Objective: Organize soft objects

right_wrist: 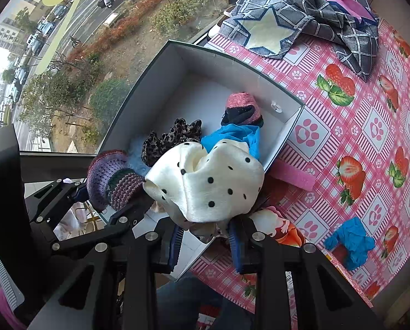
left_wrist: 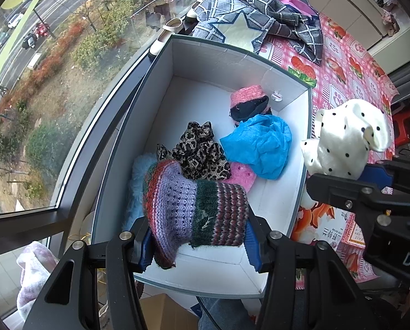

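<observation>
My left gripper (left_wrist: 198, 243) is shut on a striped purple, green and red knit hat (left_wrist: 194, 206) and holds it over the near end of a white box (left_wrist: 276, 192). My right gripper (right_wrist: 205, 236) is shut on a white polka-dot cloth (right_wrist: 207, 181) and holds it above the box's right rim (right_wrist: 284, 134). The right gripper and its cloth (left_wrist: 345, 140) also show in the left wrist view. In the box lie a leopard-print scarf (left_wrist: 199, 151), a blue cloth (left_wrist: 260, 143), a pink knit hat (left_wrist: 249, 101), a pink fluffy item (left_wrist: 240, 176) and a light blue fluffy item (left_wrist: 139, 176).
The box stands beside a window, on a table with a pink strawberry tablecloth (right_wrist: 370, 143). A grey checked garment with a star (right_wrist: 301, 16) lies at the far end. A blue cloth (right_wrist: 350, 242) and a pink sponge-like block (right_wrist: 293, 176) lie on the table.
</observation>
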`<control>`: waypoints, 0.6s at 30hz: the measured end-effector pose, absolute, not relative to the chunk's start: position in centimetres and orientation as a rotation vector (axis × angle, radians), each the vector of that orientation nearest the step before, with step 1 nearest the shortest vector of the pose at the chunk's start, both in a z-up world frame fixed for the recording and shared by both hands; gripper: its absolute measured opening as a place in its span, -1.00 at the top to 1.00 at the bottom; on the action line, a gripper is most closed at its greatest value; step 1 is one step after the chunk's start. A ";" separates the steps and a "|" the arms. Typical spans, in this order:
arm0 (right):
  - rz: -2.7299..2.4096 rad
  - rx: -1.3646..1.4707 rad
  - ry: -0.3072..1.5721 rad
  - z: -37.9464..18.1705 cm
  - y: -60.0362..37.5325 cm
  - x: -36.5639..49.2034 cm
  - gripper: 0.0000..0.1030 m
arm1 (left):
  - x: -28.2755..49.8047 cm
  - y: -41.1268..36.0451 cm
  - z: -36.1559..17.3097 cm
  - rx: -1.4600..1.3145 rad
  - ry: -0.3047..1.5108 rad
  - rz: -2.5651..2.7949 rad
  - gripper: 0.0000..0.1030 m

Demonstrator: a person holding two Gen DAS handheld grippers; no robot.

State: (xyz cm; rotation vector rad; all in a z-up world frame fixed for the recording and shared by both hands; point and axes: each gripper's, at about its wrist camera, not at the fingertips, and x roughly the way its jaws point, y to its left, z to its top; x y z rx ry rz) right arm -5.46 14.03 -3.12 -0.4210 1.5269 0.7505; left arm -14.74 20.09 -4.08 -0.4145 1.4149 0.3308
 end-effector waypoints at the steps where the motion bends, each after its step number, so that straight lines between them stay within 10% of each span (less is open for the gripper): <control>1: 0.750 -0.420 1.527 -3.2 14.0 -5.5 0.43 | -14.8 20.2 -4.1 -0.419 1.413 0.331 -0.09; 18: 0.735 -0.405 1.535 -3.5 13.9 -4.8 0.43 | -14.8 21.4 -4.2 -0.445 1.403 0.332 -0.09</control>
